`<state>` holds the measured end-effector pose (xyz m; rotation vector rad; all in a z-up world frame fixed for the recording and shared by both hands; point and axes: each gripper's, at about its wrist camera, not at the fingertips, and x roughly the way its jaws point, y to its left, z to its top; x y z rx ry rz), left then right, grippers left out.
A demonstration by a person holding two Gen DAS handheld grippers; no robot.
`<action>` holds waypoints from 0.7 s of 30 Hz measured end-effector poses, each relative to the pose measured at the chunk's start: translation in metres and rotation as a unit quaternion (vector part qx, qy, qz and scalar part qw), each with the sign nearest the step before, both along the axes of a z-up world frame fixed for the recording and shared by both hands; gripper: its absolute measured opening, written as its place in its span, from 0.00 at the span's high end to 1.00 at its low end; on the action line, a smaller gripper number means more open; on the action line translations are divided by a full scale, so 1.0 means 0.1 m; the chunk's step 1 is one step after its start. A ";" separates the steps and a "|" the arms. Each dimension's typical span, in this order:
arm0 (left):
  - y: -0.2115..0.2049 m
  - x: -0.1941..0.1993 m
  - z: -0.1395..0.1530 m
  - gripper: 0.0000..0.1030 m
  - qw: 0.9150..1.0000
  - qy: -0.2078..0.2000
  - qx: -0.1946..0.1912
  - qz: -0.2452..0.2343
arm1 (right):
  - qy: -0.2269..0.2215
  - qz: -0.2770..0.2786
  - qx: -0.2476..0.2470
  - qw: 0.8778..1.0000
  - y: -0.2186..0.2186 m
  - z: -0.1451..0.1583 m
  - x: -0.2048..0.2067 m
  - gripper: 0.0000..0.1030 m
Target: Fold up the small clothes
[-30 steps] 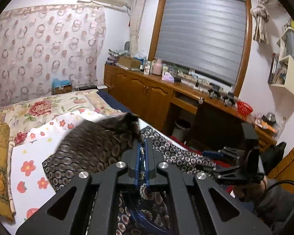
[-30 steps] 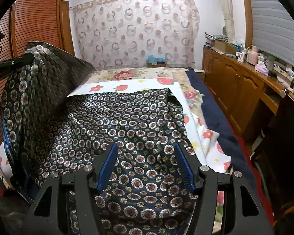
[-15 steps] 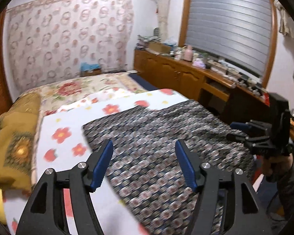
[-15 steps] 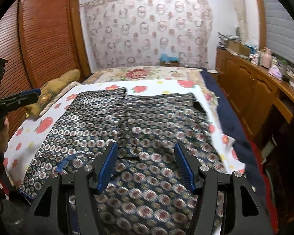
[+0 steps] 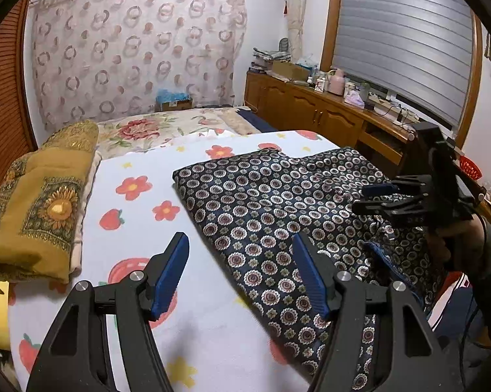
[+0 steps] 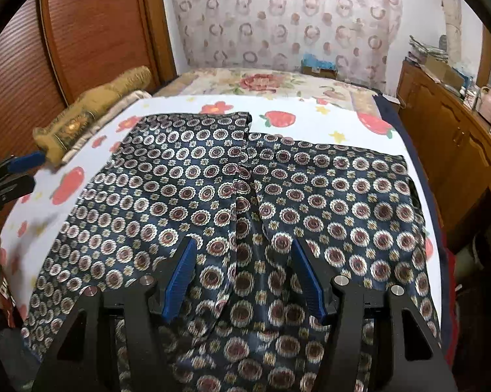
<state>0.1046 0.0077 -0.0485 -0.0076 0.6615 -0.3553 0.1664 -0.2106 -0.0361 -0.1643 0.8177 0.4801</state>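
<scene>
Patterned silky shorts lie flat on the flowered sheet; both grippers' jaws gape, empty.

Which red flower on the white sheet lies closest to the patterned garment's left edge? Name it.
The small red flower, just left of the dark patterned garment. The bigger flower sits farther out on the white sheet, and the one at lies beyond the garment's far edge.

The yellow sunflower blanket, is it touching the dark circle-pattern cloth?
Apart. In the left wrist view the yellow sunflower blanket lies at the bed's left edge, with a strip of white flowered sheet showing between it and the dark circle-pattern cloth.
</scene>
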 end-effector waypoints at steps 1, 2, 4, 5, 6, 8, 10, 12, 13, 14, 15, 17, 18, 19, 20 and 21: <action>0.01 0.00 -0.01 0.35 1.000 0.002 -0.001 0.001 | 0.006 0.003 -0.002 1.000 0.02 -0.03 0.04 0.40; 0.01 0.00 -0.02 0.35 1.000 0.003 -0.002 0.001 | 0.013 0.007 -0.002 1.000 0.04 -0.06 0.06 0.40; 0.02 0.00 -0.04 0.35 1.000 0.005 -0.004 0.002 | 0.026 0.013 0.002 1.000 0.07 -0.11 0.11 0.45; 0.03 0.00 -0.05 0.35 1.000 0.006 -0.004 0.003 | 0.030 0.015 0.004 0.999 0.07 -0.14 0.14 0.48; 0.03 0.00 -0.05 0.35 1.000 0.006 -0.005 0.004 | 0.024 0.015 0.004 1.000 0.09 -0.14 0.15 0.51; 0.03 0.00 -0.05 0.35 1.000 0.008 -0.006 0.004 | 0.018 0.022 0.006 1.000 0.11 -0.14 0.15 0.71; 0.01 0.00 -0.06 0.35 1.000 0.010 -0.007 0.002 | 0.012 0.034 0.011 0.999 0.14 -0.13 0.12 0.82; 0.00 -0.01 -0.06 0.35 1.000 0.010 -0.006 0.000 | 0.001 0.045 0.005 0.999 0.18 -0.11 0.05 0.91; -0.01 -0.01 -0.06 0.35 1.000 0.010 -0.006 0.000 | -0.005 0.047 0.002 0.999 0.19 -0.11 0.02 0.94; -0.01 0.00 -0.06 0.35 1.000 0.010 -0.006 -0.001 | -0.016 0.046 0.000 0.999 0.21 -0.10 0.00 0.96; -0.03 -0.01 -0.06 0.35 1.000 0.010 -0.006 -0.002 | -0.025 0.047 0.002 0.999 0.21 -0.08 -0.04 0.96; -0.04 -0.02 -0.06 0.35 1.000 0.010 -0.006 -0.004 | -0.037 0.045 0.010 0.998 0.18 -0.03 -0.09 0.96; -0.06 -0.02 -0.06 0.35 1.000 0.010 -0.005 -0.006 | -0.042 0.041 0.016 0.998 0.14 -0.02 -0.10 0.96; -0.07 -0.02 -0.07 0.35 1.000 0.010 -0.005 -0.007 | -0.045 0.038 0.021 0.998 0.08 0.01 -0.14 0.97; -0.08 -0.03 -0.06 0.35 1.000 0.010 -0.004 -0.009 | -0.046 0.034 0.022 0.998 0.02 0.02 -0.15 0.97; -0.09 -0.03 -0.06 0.35 1.000 0.009 -0.003 -0.010 | -0.049 0.027 0.022 0.998 -0.06 0.03 -0.18 0.97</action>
